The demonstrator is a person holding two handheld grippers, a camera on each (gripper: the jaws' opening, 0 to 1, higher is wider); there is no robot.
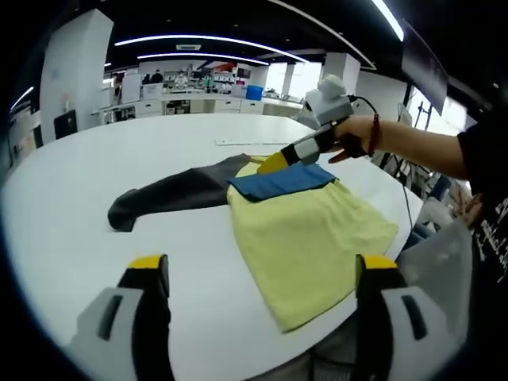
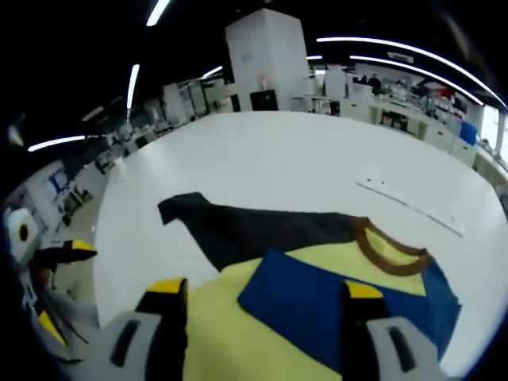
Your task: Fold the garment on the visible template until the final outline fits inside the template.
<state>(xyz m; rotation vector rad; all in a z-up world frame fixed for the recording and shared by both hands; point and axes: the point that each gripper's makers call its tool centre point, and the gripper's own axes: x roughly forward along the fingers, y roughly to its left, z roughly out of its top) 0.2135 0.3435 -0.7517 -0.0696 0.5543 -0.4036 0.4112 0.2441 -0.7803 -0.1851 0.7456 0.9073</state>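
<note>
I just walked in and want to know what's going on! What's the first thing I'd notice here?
You'd spot the bright yellow T-shirt with a blue panel and brown collar first, lying on the big white round table. Its dark grey sleeve stretches out sideways across the table. In the left gripper view, a person's hand holds the right gripper just over the shirt's blue part, while the left gripper waits near the table edge with its jaws apart.

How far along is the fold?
Partly done: one blue sleeve already lies folded over the yellow body. In hand: the right gripper is over the collar, grip unclear. Left: the dark sleeve still stretches out across the table; the left gripper hangs open.
</note>
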